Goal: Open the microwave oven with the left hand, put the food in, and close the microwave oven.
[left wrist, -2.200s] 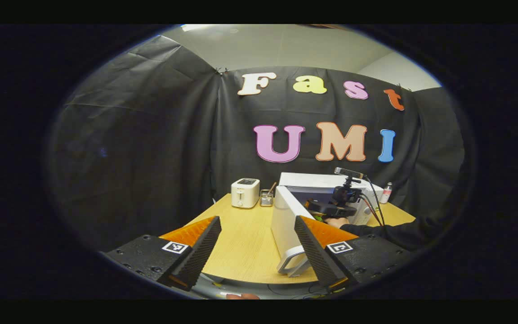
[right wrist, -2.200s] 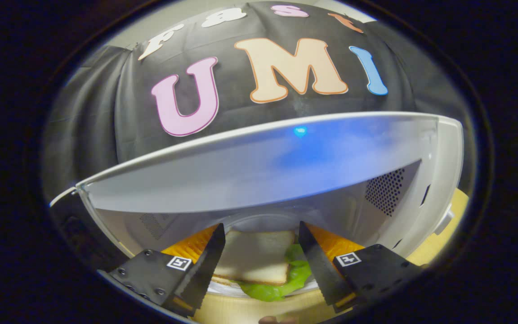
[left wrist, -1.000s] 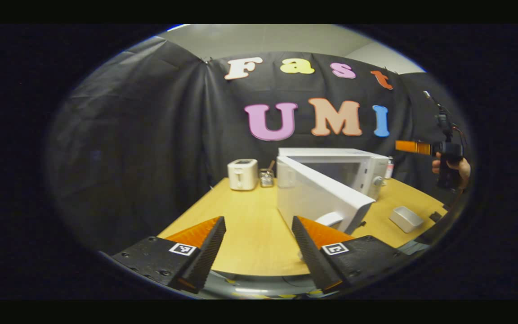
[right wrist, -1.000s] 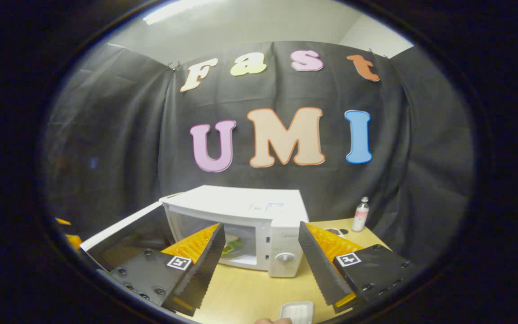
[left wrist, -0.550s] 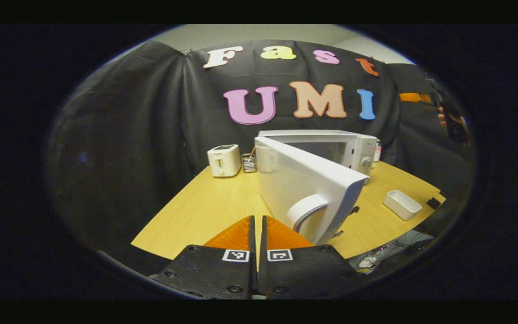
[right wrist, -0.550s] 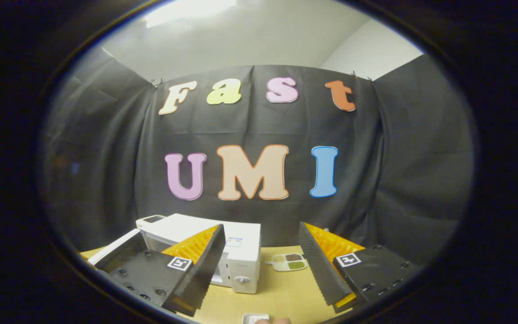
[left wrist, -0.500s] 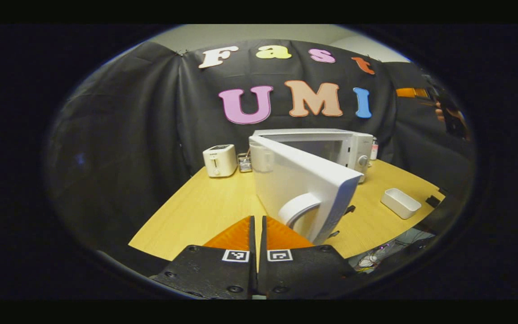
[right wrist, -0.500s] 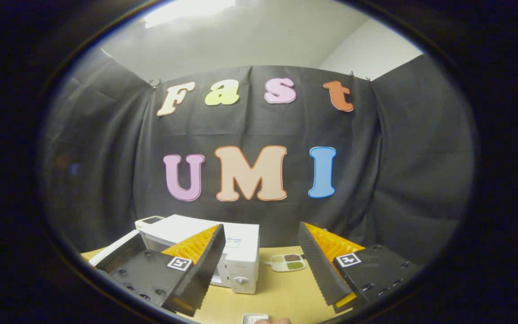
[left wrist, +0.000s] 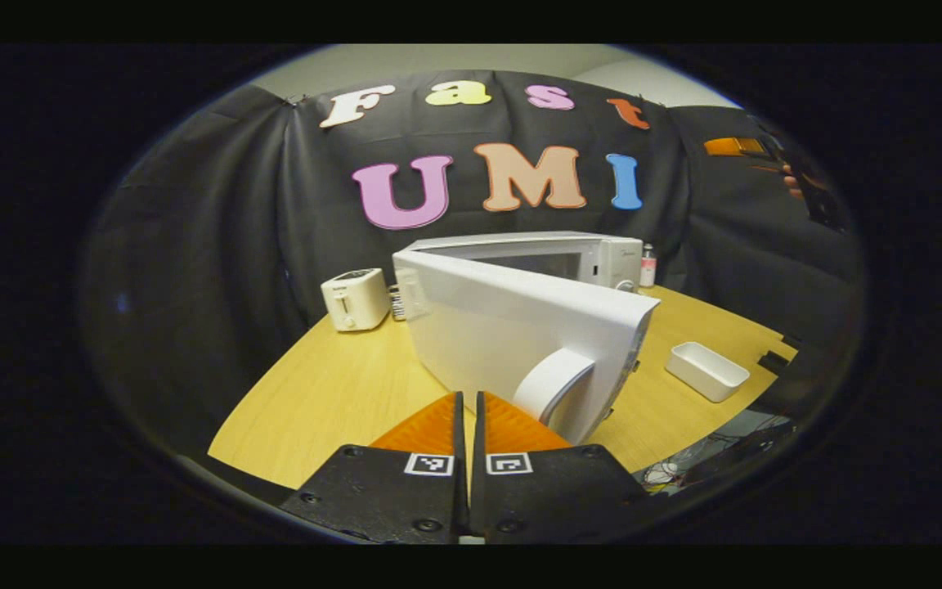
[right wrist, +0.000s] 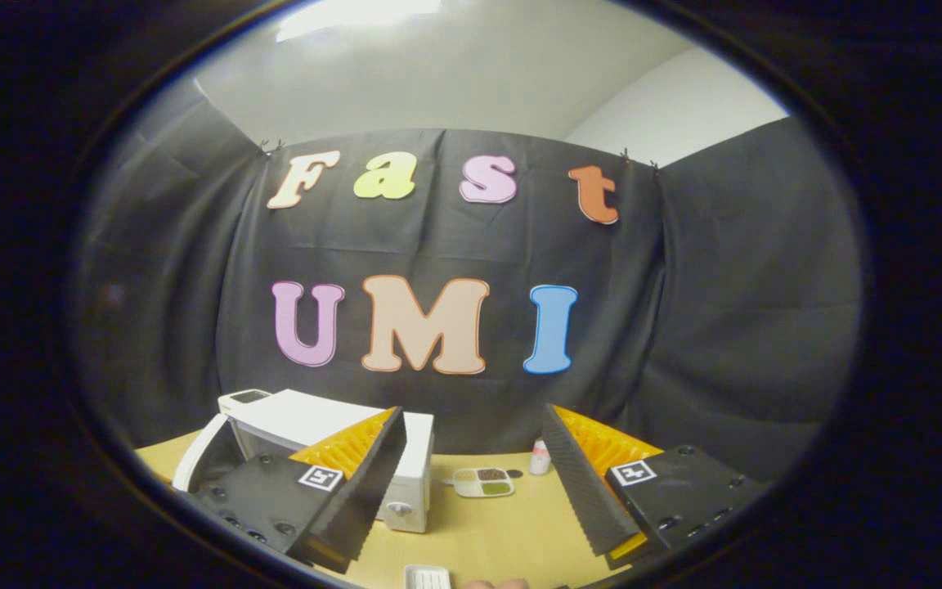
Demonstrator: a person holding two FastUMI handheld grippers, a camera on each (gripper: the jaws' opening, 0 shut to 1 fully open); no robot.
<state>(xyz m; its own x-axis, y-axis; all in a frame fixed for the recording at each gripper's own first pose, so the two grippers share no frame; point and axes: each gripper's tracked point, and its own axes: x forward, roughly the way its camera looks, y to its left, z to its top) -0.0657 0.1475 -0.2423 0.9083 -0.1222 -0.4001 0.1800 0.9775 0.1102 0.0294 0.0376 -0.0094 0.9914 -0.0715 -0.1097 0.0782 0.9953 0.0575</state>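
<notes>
Your left hand-held gripper (left wrist: 468, 417) sits at the bottom centre of the left gripper view with its two fingers pressed flat together, clenched on nothing. Just above and right of its tips is the curved white handle (left wrist: 553, 383) of the microwave door (left wrist: 512, 327); I cannot tell whether the tips touch the door. The door stands partly open, swung out toward you across the middle of the frame, its hinge edge at centre left. Behind it the microwave oven (left wrist: 553, 249) sits on the wooden tabletop (left wrist: 332, 393), its cavity window dim; the food inside cannot be made out here.

At left of the oven stands a white toaster (left wrist: 355, 298). At the right of the frame a small white rectangular tray (left wrist: 706, 370) lies on the tabletop, well apart from the door. A small bottle (left wrist: 648, 265) stands just right of the oven.

In the upper right of the left gripper view your right hand-held gripper (left wrist: 731, 146) is held high, away from the tabletop.

In the right gripper view that hand-held gripper (right wrist: 471, 478) shows at the bottom with its fingers spread wide, released and holding nothing. Behind the finger at the lower left of the frame the microwave oven (right wrist: 316, 421) appears with its door (right wrist: 193, 454) ajar. Between the fingers a divided dish (right wrist: 483, 483) lies on the tabletop (right wrist: 504, 532), with the bottle (right wrist: 538, 458) just right of it.
</notes>
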